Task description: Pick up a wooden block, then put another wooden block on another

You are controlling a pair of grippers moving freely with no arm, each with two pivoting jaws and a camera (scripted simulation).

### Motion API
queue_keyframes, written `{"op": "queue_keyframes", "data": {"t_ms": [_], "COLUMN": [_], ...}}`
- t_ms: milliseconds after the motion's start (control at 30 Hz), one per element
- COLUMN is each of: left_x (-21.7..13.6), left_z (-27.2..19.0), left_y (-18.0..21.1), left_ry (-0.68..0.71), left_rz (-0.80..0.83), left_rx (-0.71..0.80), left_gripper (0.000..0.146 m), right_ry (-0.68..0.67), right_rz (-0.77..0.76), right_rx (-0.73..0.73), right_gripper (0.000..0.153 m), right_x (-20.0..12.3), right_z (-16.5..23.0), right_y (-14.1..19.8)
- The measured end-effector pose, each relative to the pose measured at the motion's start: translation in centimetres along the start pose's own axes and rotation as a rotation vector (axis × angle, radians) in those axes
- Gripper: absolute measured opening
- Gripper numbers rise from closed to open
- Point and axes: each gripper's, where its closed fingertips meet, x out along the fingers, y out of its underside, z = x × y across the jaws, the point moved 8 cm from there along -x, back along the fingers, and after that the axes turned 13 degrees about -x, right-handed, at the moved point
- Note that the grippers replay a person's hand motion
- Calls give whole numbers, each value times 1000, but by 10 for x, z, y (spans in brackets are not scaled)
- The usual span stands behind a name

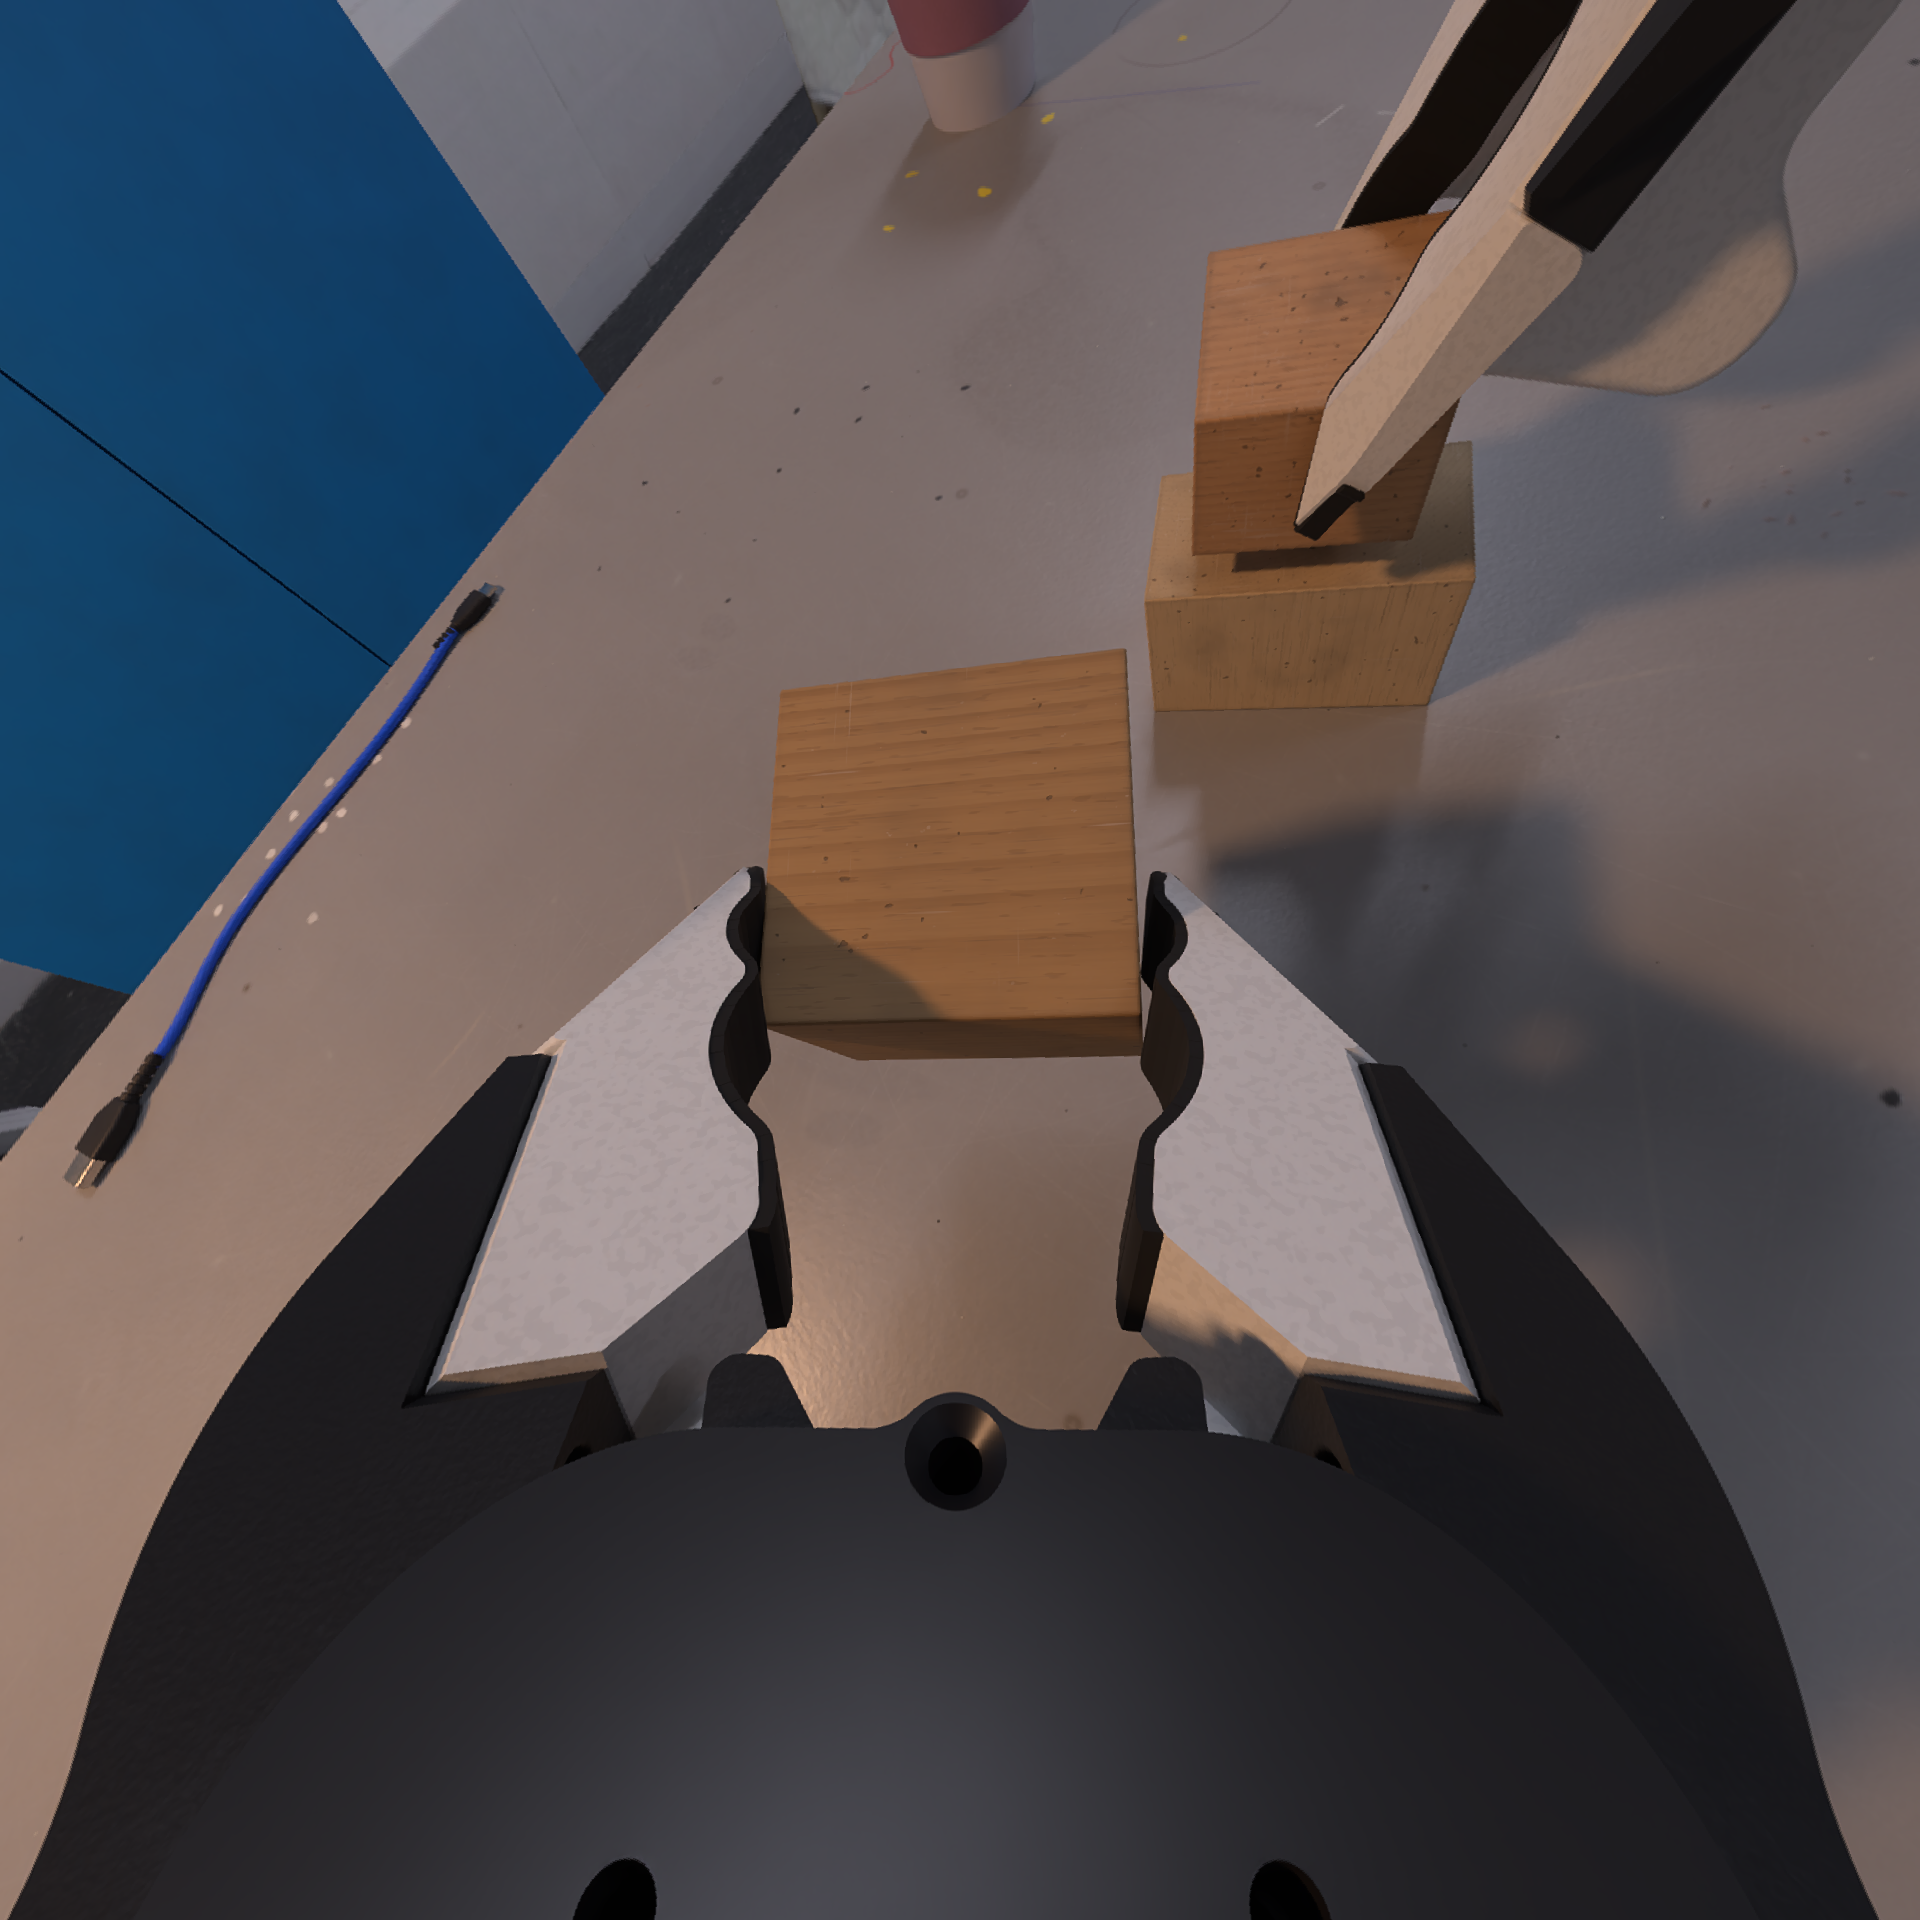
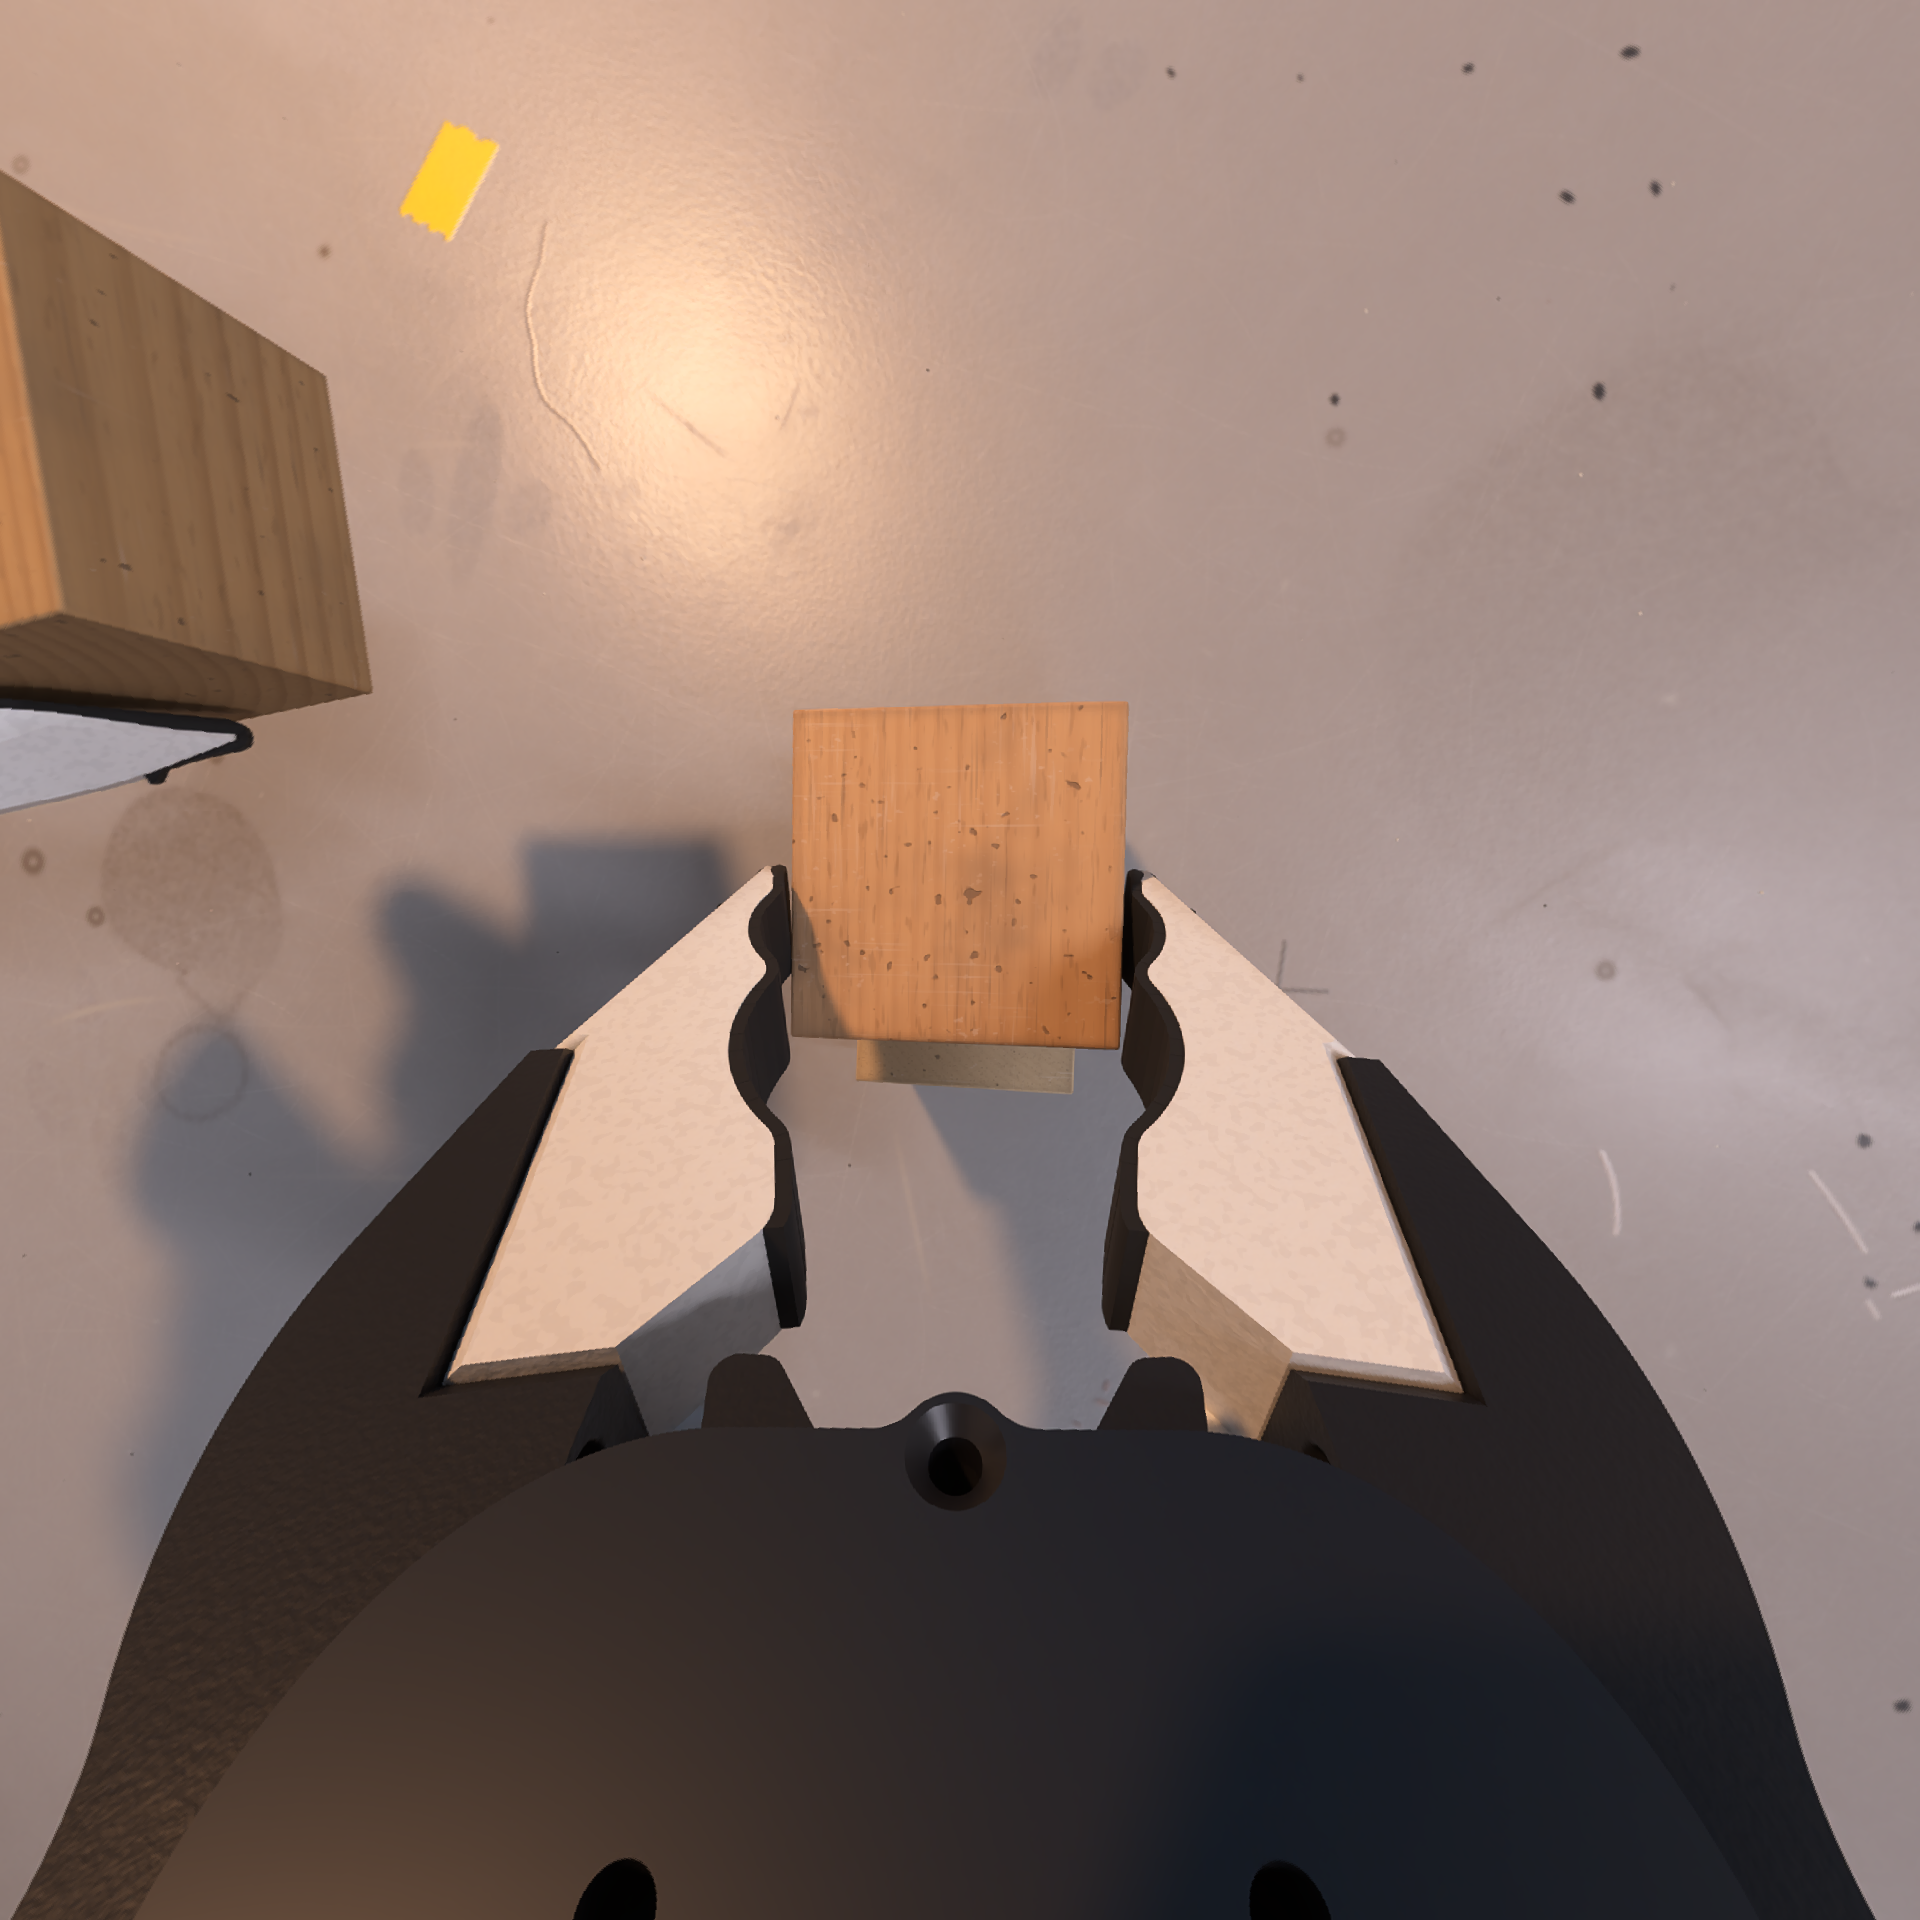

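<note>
My left gripper point(image 1: 951, 896) is shut on a wooden block point(image 1: 951, 831) and holds it off the grey table point(image 1: 831, 499). That block also shows at the left edge of the right wrist view point(image 2: 177, 488), with a left fingertip point(image 2: 114, 746) under it. My right gripper point(image 2: 956, 894) is shut on a speckled wooden block point(image 2: 961, 873), directly over a paler wooden block point(image 2: 966, 1068). In the left wrist view the speckled block point(image 1: 1278, 384) sits at or just above the top of the paler block point(image 1: 1299, 644); I cannot tell if they touch. A right finger point(image 1: 1434, 343) covers its side.
A blue cable point(image 1: 291, 862) lies along the table's left edge, beside a blue panel point(image 1: 208, 416). A pink and white cup-like thing point(image 1: 966, 73) stands at the far end. A yellow scrap of tape point(image 2: 449, 182) lies on the table beyond the blocks.
</note>
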Motion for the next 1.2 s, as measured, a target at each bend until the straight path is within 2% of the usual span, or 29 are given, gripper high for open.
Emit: {"op": "queue_keyframes", "data": {"t_ms": [1000, 1100, 1200], "left_x": [6, 6, 4], "left_z": [-5, -6, -8], "left_y": [1, 0, -5], "left_ry": [13, 17, 31], "left_rz": [30, 22, -1], "left_rx": [18, 12, -12], "left_gripper": [73, 73, 73], "right_ry": [-2, 0, -7], "right_rz": [69, 52, 3], "right_rx": [25, 5, -15], "right_gripper": [64, 92, 96], "right_x": [10, 8, -7], "right_z": [2, 3, 1], "right_y": [3, 2, -1]}}
